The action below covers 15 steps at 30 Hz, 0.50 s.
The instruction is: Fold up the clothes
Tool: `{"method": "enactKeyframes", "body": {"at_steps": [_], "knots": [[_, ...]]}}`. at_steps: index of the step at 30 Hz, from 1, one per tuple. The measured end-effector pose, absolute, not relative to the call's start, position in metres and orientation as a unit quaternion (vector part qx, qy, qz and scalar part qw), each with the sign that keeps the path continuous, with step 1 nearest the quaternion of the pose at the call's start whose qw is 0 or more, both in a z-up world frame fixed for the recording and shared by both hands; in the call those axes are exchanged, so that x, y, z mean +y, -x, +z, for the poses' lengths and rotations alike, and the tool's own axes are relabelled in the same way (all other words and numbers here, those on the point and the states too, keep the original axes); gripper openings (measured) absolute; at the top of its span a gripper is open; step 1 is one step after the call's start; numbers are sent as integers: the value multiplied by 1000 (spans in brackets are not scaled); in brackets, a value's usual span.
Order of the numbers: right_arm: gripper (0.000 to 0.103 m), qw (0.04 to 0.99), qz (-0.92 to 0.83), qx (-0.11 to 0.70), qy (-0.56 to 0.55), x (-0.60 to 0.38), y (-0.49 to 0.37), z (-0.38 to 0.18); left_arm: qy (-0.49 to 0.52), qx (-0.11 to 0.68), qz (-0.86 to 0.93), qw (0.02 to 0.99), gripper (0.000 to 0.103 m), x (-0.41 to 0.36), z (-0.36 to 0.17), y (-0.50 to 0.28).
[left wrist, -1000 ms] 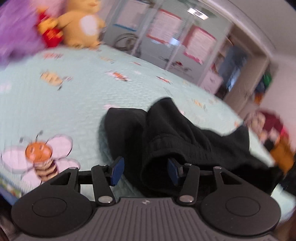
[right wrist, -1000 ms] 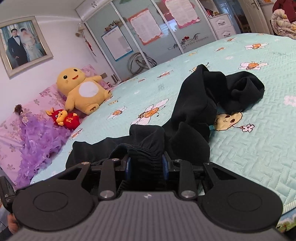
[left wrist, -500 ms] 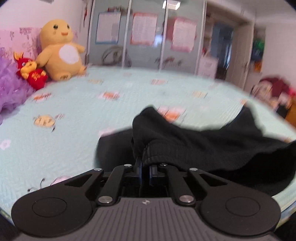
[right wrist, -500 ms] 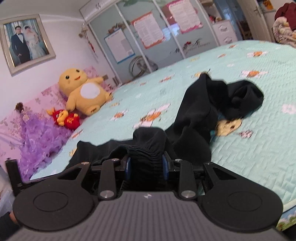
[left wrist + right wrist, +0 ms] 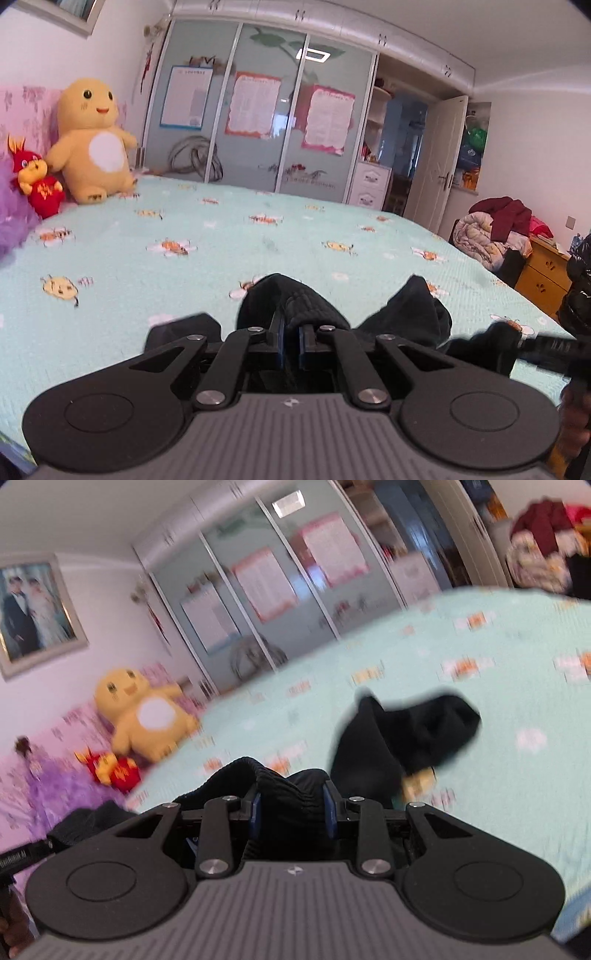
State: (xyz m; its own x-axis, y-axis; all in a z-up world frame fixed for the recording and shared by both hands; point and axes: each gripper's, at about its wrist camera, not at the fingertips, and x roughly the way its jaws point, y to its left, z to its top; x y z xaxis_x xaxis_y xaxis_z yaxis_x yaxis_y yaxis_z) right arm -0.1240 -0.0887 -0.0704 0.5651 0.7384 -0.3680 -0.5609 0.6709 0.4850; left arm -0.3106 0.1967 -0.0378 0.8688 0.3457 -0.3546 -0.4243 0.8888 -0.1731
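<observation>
A black garment [image 5: 306, 299] lies crumpled on the pale green bed cover [image 5: 221, 251]. My left gripper [image 5: 291, 338] is shut on its ribbed edge, lifted off the bed; the cloth bulges up between the blue pads. In the right wrist view, which is blurred, my right gripper [image 5: 291, 808] is shut on a thick bunch of the same black garment [image 5: 406, 734], whose far part still rests on the bed. The right tool shows at the far right of the left wrist view, and the left tool at the lower left of the right wrist view.
A yellow plush toy [image 5: 92, 144] and a red one [image 5: 37, 184] sit at the bed's head beside a purple frilly cushion [image 5: 11, 221]. Glass wardrobe doors [image 5: 258, 118] stand behind the bed. A heap of clothes [image 5: 495, 232] and a wooden cabinet [image 5: 543, 273] lie beyond the right edge.
My left gripper closed on the garment's edge and rose with it, levelling out. My right gripper, still gripping, moved up and sideways; the garment is pulled off the bed near me.
</observation>
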Motion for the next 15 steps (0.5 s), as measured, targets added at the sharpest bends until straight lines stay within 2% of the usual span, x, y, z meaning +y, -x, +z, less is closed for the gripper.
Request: {"method": "enactKeyframes", "body": {"at_steps": [5, 12, 15], "knots": [[39, 860, 357, 334, -147, -98, 130, -101, 120, 176, 189, 959, 6, 189, -41, 305], [57, 823, 336, 430, -157, -108, 155, -139, 106, 182, 171, 963, 6, 170, -36, 293], [59, 805, 340, 460, -158, -103, 166, -150, 99, 182, 165, 964, 6, 161, -36, 287]]}}
